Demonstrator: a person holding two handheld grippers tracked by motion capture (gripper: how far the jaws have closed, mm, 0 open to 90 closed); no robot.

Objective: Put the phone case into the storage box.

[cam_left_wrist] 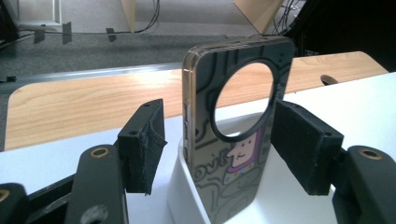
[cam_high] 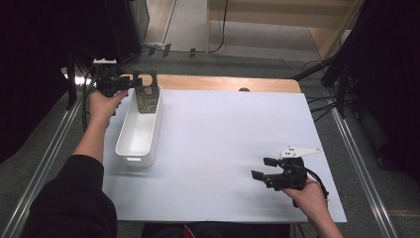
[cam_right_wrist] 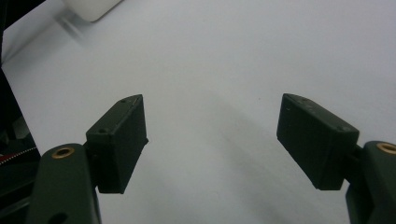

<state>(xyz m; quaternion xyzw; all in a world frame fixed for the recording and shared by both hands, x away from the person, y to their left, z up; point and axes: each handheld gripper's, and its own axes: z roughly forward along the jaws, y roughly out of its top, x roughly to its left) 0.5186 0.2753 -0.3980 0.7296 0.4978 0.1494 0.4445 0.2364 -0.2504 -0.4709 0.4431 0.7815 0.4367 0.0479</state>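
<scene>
My left gripper [cam_left_wrist: 217, 140] has its jaws spread either side of the dark doodle-printed phone case [cam_left_wrist: 233, 135], upright in the white plastic bin [cam_high: 138, 131] near the tabletop's far-left corner; my right gripper [cam_high: 263, 168] idles with jaws spread.

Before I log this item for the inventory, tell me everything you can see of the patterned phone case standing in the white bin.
The dark phone case with pale doodle line art looks like thin rigid plastic with a brownish metallic edge. A large round cutout pierces its upper half, and a purple cartoon figure sits below it. It stands upright at the far end of the white rectangular plastic bin, its lower part inside. The left gripper has open jaws on either side; whether the right-hand pad touches it is unclear.
</scene>
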